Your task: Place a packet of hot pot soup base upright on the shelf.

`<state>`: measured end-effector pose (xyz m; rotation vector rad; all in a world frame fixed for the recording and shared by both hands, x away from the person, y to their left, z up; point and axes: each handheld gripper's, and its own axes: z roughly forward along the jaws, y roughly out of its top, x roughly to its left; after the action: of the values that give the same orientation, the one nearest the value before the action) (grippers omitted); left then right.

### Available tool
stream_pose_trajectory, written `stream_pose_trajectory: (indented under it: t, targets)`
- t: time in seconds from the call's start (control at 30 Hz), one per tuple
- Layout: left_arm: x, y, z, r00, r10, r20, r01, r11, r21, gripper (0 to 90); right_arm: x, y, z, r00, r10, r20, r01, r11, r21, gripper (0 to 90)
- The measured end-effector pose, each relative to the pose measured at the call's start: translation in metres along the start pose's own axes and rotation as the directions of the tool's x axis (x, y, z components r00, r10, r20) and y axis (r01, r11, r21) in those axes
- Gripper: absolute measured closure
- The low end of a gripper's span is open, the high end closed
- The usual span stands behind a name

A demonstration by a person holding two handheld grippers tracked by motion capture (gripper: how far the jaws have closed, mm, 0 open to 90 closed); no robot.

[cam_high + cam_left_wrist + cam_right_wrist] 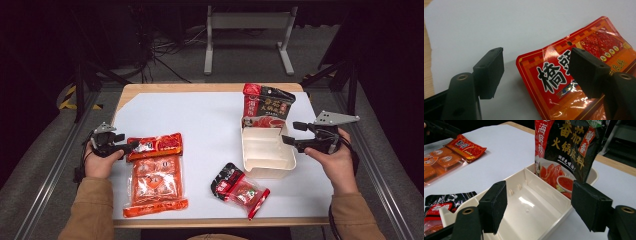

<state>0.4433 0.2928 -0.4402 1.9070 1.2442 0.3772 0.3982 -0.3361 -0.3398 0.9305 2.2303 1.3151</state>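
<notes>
We bring the left tool (131, 146), jaws apart, to the glossy red-orange sachet (579, 75); next: clamp its edge.

Both forearms (92, 210) came in from six o'clock in tan sleeves, one at each side. The left hand (98, 161) gripped the left gripper (131, 146), which pointed toward three o'clock — its two black jaws stood apart, nothing pressed between the pads (491, 71). The right hand (336, 162) held the right gripper (291, 133) pointing toward nine o'clock, grey three-cornered plate (336, 118) on top; its jaws likewise stood wide — the pads (495, 205) clear of any contact.
</notes>
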Motion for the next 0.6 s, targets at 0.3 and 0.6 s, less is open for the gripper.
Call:
stream_pose_trajectory:
  t: [0.3, 0.6]
  targets:
    - [0.0009, -0.0041, 0.0081, 0.9991, -0.015, 0.039, 0.014, 0.9996, 0.026, 32.7, -0.0006, -0.0010, 0.0021, 1.0000, 0.008, 0.000, -0.008, 1.000, 0.007, 29.5]
    - [0.0018, -0.0062, 0.0107, 0.9968, -0.024, 0.076, 0.020, 0.9987, 0.047, 41.9, 0.0001, -0.0009, 0.0026, 1.0000, 0.008, -0.002, -0.008, 1.000, 0.007, 29.5]
